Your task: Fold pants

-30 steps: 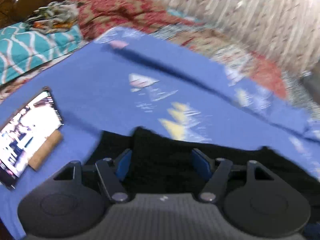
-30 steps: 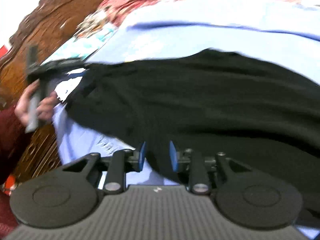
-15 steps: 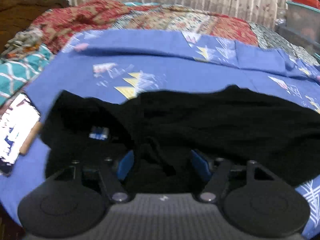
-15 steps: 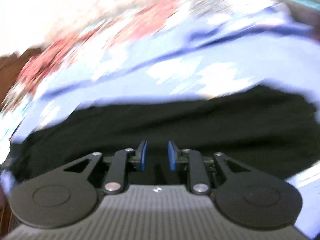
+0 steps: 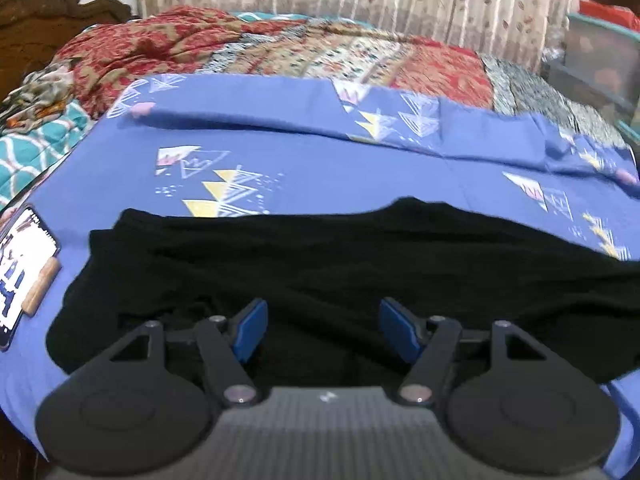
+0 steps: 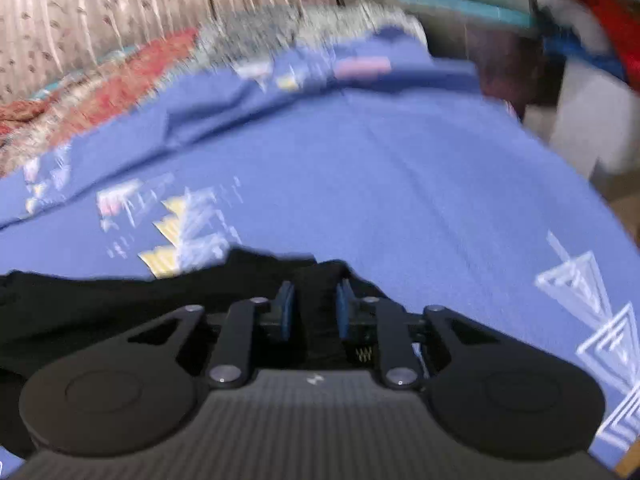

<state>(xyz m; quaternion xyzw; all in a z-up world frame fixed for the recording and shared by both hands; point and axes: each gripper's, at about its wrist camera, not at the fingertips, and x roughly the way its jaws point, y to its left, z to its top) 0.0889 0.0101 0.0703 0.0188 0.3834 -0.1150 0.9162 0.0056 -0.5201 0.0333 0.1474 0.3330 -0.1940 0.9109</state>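
Black pants [image 5: 340,264]: one dark garment, lying spread across the near part of a blue sheet [image 5: 320,168] on a bed; its long edge runs from side to side in the left wrist view, with one bunched end toward the left.

Left gripper [image 5: 323,322]: above the near edge of the pants, jaws standing wide apart; dark cloth shows beneath and between the blue pads [image 5: 250,328], but the pads do not press on it.

Right gripper [image 6: 312,310]: at one end of the pants, jaws narrow and just now closing further; a fold of black cloth stands between the pads [image 6: 286,312]. The view is blurred, so whether the pads actually pinch the cloth cannot be told.

Blue sheet: printed with white and yellow triangles, with a raised fold along its far side.

Phone [image 5: 22,268]: lit screen, lying on the sheet at the left edge, just beside the pants.

Patterned red quilt [image 5: 168,52]: beyond the sheet.

Curtain [image 5: 360,4]: striped, behind the bed
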